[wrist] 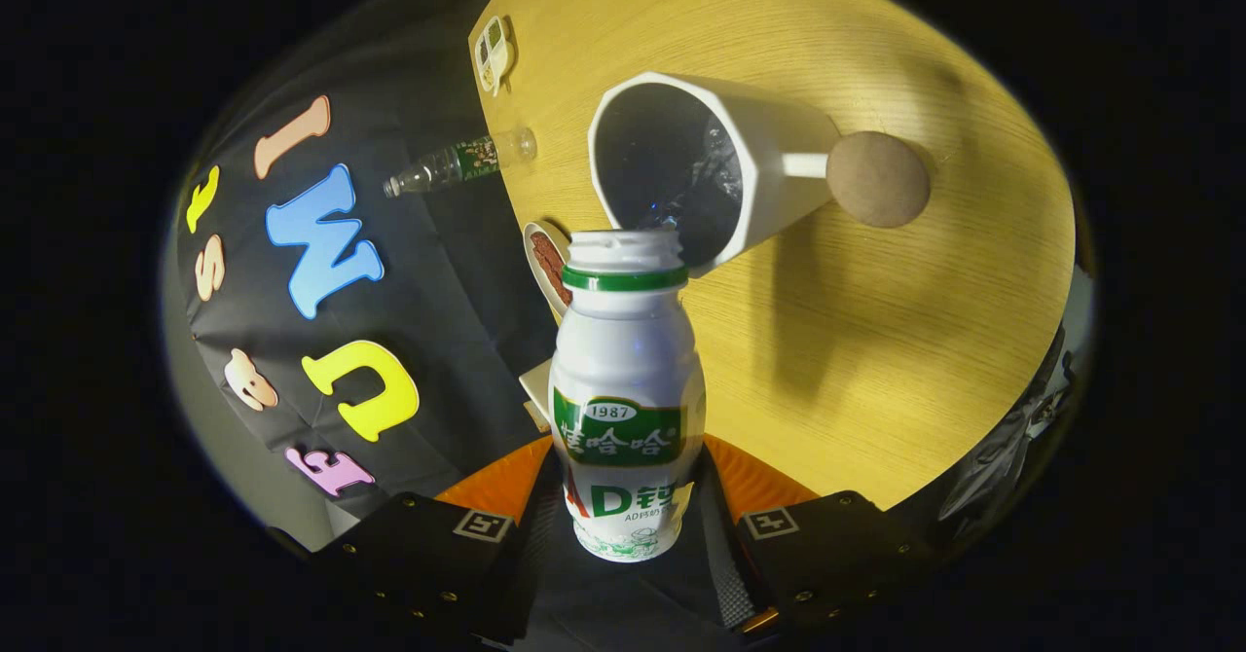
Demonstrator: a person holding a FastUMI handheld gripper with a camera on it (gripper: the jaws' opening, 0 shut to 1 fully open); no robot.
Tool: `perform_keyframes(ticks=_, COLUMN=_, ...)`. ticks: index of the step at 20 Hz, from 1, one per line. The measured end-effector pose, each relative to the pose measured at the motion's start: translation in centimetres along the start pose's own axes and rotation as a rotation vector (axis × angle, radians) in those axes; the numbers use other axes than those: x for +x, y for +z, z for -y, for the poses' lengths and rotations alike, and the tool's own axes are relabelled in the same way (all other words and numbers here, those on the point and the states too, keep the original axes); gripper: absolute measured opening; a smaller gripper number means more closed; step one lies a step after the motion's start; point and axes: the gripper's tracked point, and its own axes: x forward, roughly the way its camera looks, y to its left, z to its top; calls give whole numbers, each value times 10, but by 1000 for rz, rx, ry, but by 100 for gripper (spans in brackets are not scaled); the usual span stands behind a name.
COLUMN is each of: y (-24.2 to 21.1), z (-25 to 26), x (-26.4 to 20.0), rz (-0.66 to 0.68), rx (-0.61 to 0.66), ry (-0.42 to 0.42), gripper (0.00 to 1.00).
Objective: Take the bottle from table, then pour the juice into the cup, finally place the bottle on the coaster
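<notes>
My gripper (626,496) is shut on a white juice bottle (626,389) with a green label and green neck ring; both fingers press its lower body. The bottle's cap is off and its open mouth sits at the rim of a white cup (701,170), pointing into the cup's dark inside, where liquid glints. The whole scene is tilted, so the bottle is tipped over towards the cup. Beyond the cup, by its handle, a round brown coaster (877,179) lies on the wooden table (876,341).
A clear plastic bottle (458,163) lies at the table's edge near the booth wall. A small white and green item (493,51) sits further along that edge. A round plate-like thing (547,265) with a brown inside shows beside the bottle's neck.
</notes>
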Motion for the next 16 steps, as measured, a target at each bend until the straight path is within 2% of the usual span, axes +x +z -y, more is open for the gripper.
perform_keyframes(ticks=16, y=-6, z=-2, x=-2, rz=-70, rx=32, ry=-5, gripper=71)
